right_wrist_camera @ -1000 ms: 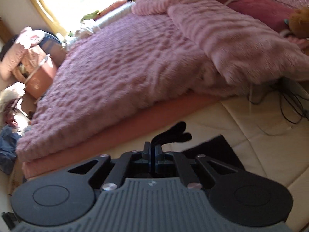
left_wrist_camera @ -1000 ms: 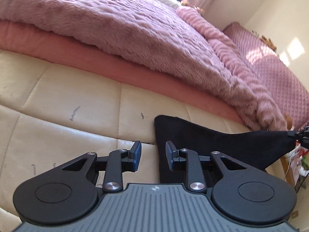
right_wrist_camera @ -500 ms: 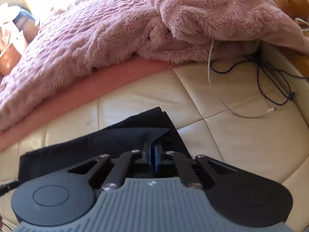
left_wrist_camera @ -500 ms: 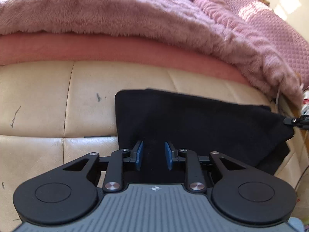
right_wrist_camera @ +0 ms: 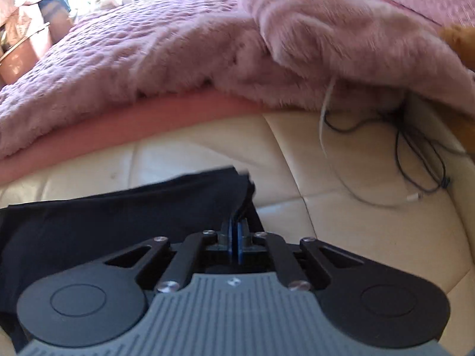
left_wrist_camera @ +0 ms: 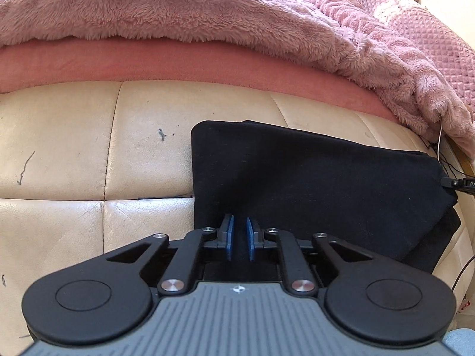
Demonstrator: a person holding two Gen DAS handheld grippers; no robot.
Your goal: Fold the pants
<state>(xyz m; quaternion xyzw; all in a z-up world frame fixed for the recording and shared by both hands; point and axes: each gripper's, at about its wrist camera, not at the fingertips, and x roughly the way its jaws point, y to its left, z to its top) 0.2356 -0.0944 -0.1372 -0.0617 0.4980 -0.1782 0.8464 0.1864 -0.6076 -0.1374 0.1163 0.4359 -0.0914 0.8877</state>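
The black pants (left_wrist_camera: 311, 184) lie folded and flat on a cream leather surface (left_wrist_camera: 59, 148). My left gripper (left_wrist_camera: 239, 228) stands over their near left edge. Its blue pads (left_wrist_camera: 228, 237) are a narrow gap apart and closing, with the cloth under and between them; I see no pinch. In the right wrist view my right gripper (right_wrist_camera: 235, 231) is shut on the right corner of the pants (right_wrist_camera: 118, 222), and a ridge of cloth rises from its pads. Its tip (left_wrist_camera: 458, 182) shows at the pants' right corner in the left wrist view.
A fluffy pink blanket (left_wrist_camera: 207, 6) on a pink sheet (left_wrist_camera: 148, 62) borders the far side of the cream surface. Dark and white cables (right_wrist_camera: 415, 154) lie to the right of the pants. A brown plush toy (right_wrist_camera: 457, 38) sits at the far right.
Both grippers have come down toward the cream surface. The pants, earlier stretched in the air from the right gripper, now lie flat. The left jaws have narrowed over the cloth.
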